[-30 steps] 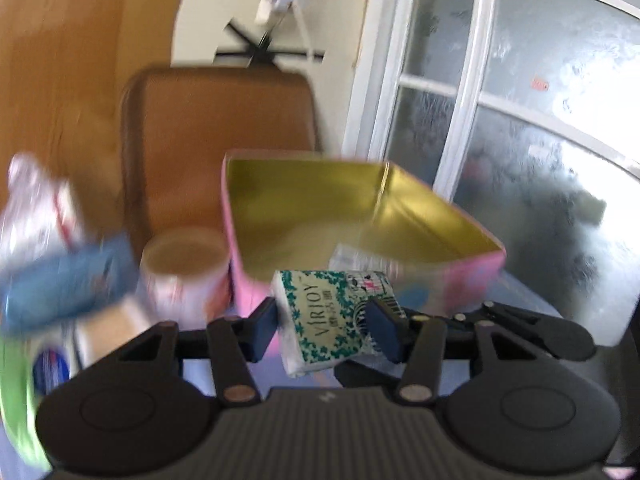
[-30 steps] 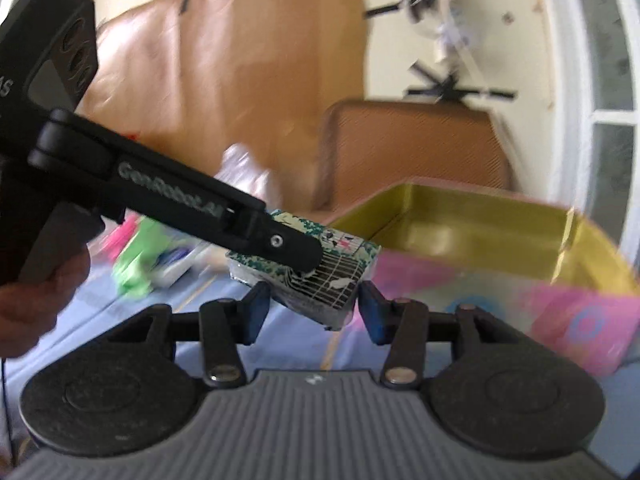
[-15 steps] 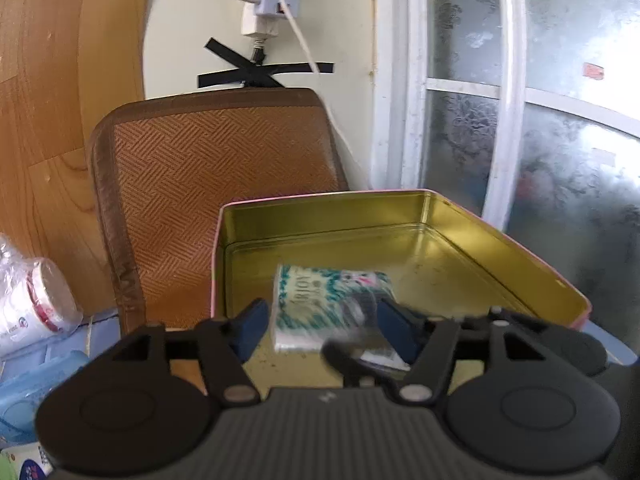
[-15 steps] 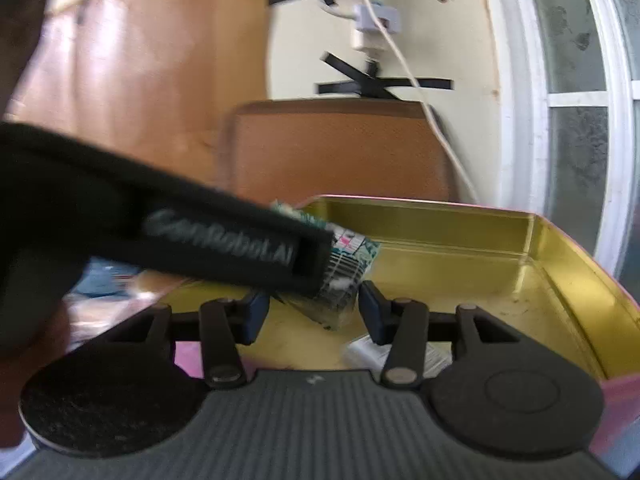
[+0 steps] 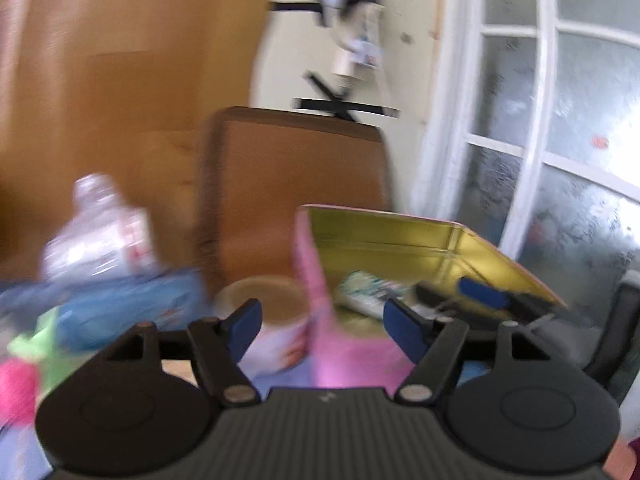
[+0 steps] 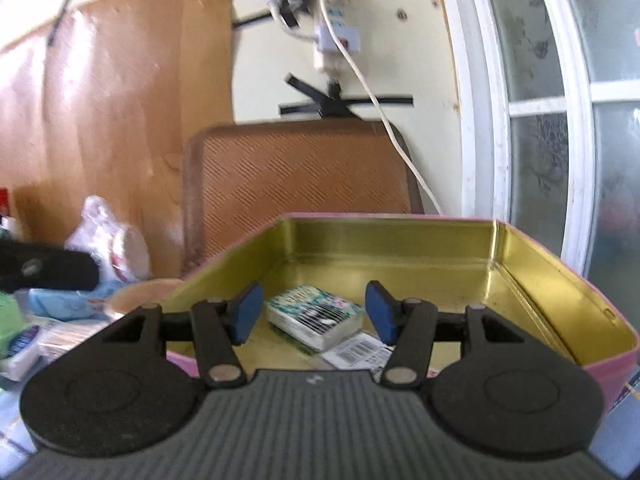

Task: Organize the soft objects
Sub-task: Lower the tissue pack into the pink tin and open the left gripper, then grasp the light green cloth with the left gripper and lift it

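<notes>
Left wrist view, tissue pack released into tin, left gripper opening, withdrawn

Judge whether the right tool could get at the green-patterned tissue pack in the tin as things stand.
Probably yes. The tissue pack lies on the floor of the open tin just ahead of the right tool, whose blue pads stand apart with nothing between them and the pack.

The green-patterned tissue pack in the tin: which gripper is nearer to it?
Right. The right gripper hovers open just above the tissue pack inside the tin. The left gripper, jaws opening and empty, is outside the tin's pink wall.
</notes>
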{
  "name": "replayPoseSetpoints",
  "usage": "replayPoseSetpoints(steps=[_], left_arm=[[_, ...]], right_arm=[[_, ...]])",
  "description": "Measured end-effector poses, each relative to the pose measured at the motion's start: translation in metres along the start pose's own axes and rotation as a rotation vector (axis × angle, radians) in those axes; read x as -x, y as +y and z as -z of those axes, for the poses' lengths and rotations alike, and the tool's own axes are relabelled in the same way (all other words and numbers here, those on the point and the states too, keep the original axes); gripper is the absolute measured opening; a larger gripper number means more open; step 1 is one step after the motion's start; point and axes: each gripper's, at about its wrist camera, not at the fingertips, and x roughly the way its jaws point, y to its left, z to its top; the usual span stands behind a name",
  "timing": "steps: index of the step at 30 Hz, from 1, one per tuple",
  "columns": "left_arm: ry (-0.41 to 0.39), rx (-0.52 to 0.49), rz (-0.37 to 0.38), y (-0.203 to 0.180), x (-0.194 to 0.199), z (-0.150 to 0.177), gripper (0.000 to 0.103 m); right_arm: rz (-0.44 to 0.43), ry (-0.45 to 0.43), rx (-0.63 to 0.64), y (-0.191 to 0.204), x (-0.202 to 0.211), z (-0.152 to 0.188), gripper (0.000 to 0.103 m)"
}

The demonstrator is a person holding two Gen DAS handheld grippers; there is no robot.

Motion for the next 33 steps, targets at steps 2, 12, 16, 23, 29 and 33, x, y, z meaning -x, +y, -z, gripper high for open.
replayPoseSetpoints(steps=[2, 12, 16, 23, 29, 33], left_arm=[[-0.001, 0.038, -0.063, 0.029, 0.020, 0.013, 0.069], [0.031, 0.273, -0.313, 0.146, 0.079, 0.075, 0.068], [-0.012, 0.400, -0.303, 0.173, 0.092, 0.087, 0.066], [-0.062, 0.447, -0.266, 0.178, 0.098, 0.089, 0.067], [-0.061, 0.429, -0.254, 0.177, 0.095, 0.088, 0.067], [-0.058, 0.432, -0.252, 0.178, 0.096, 0.089, 0.067]], right_arm=[[-0.052, -0.016, -0.008, 0.009, 0.009, -0.001, 0.043], [-0.426, 0.142, 0.029, 0.104, 0.008, -0.001, 0.035], [-0.520, 0.227, 0.034, 0.148, -0.006, -0.003, 0.035], [-0.576, 0.311, 0.209, 0.223, -0.028, 0.011, 0.044], [-0.533, 0.343, 0.241, 0.229, -0.033, 0.015, 0.003], [-0.503, 0.294, 0.172, 0.192, -0.008, 0.008, 0.003]])
